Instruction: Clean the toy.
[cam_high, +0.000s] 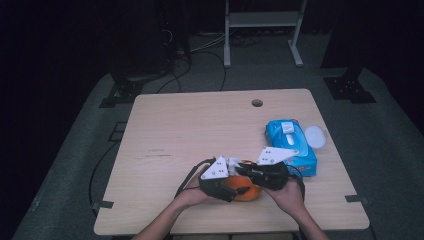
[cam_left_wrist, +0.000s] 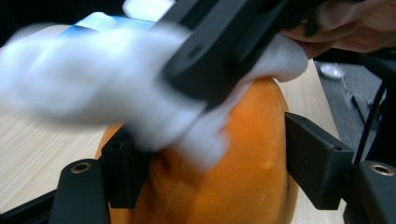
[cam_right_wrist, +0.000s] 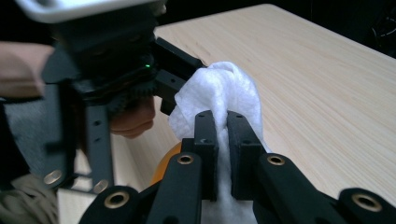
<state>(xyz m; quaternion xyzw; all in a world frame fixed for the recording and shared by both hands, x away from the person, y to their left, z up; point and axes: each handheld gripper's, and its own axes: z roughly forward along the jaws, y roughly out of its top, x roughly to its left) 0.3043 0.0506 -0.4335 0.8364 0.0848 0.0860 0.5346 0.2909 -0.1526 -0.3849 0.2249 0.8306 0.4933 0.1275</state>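
An orange round object (cam_left_wrist: 224, 182) sits between the jaws of my left gripper (cam_left_wrist: 210, 163), which is shut on it from both sides. In the high view the orange object (cam_high: 248, 192) rests near the table's front edge, my left gripper (cam_high: 226, 186) on its left and my right gripper (cam_high: 250, 172) on its right. My right gripper (cam_right_wrist: 222, 135) is shut on a crumpled white wipe (cam_right_wrist: 224, 91). The wipe (cam_left_wrist: 116, 98) lies blurred across the top of the orange object, pressed there by the right gripper's black jaws.
A blue pack of wipes (cam_high: 291, 146) with its white lid flipped open lies to the right of the grippers on the wooden table (cam_high: 190, 130). A round hole (cam_high: 257, 103) is near the table's far edge. A white metal frame (cam_high: 262, 30) stands on the floor beyond.
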